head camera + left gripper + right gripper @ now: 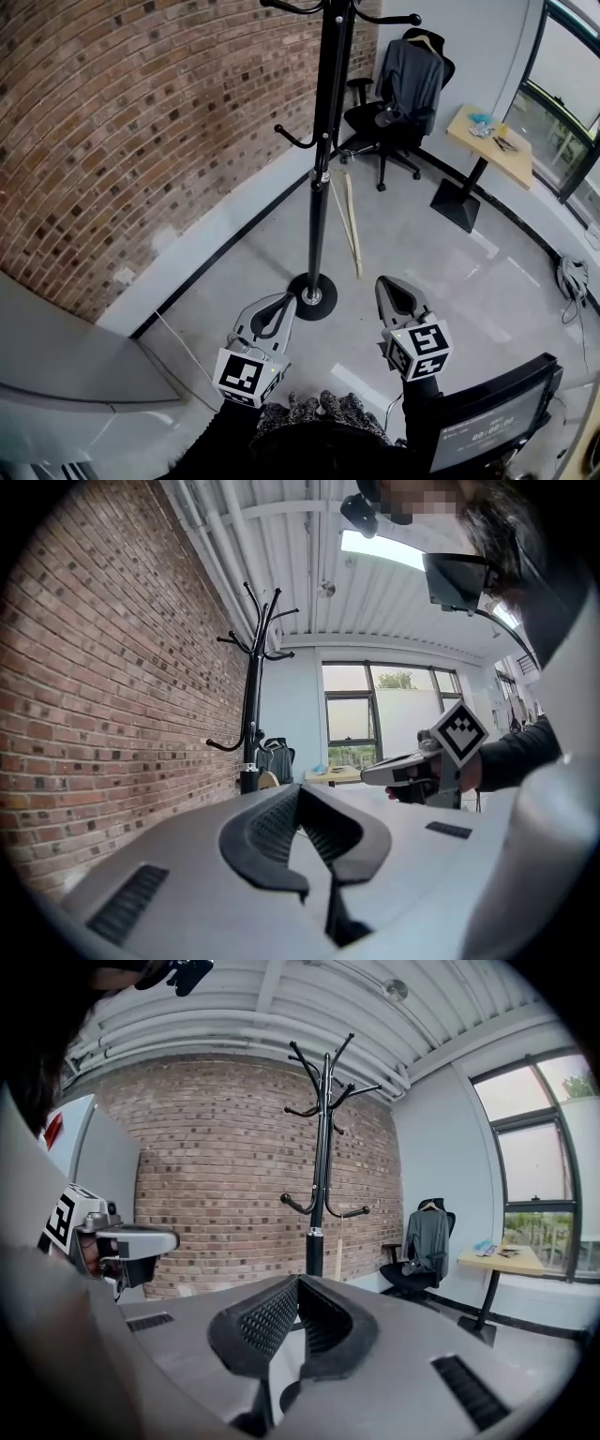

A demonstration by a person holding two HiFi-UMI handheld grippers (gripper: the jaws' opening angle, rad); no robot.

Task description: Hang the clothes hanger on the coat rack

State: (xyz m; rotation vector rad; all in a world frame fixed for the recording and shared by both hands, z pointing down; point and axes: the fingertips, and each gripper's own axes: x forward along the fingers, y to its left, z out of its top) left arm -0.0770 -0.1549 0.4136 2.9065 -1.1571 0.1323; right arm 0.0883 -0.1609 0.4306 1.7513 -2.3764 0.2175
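- coat rack [323,141] — black pole, curved hooks, round base.
- clothes hanger [424,39] — pale, under a grey jacket [410,80] on the chair back.
- my left gripper [285,300] and right gripper [387,283]: fingers closed together, holding nothing.

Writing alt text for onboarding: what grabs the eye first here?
A tall black coat rack stands before the brick wall, hooks bare. Behind it a grey jacket drapes an office chair. Nearest the camera, the left gripper and right gripper are both shut, holding nothing.

Grey left tool [284,300] and right tool [387,283] bear black-and-white marker cubes [248,377]; sleeves [422,412] dark.
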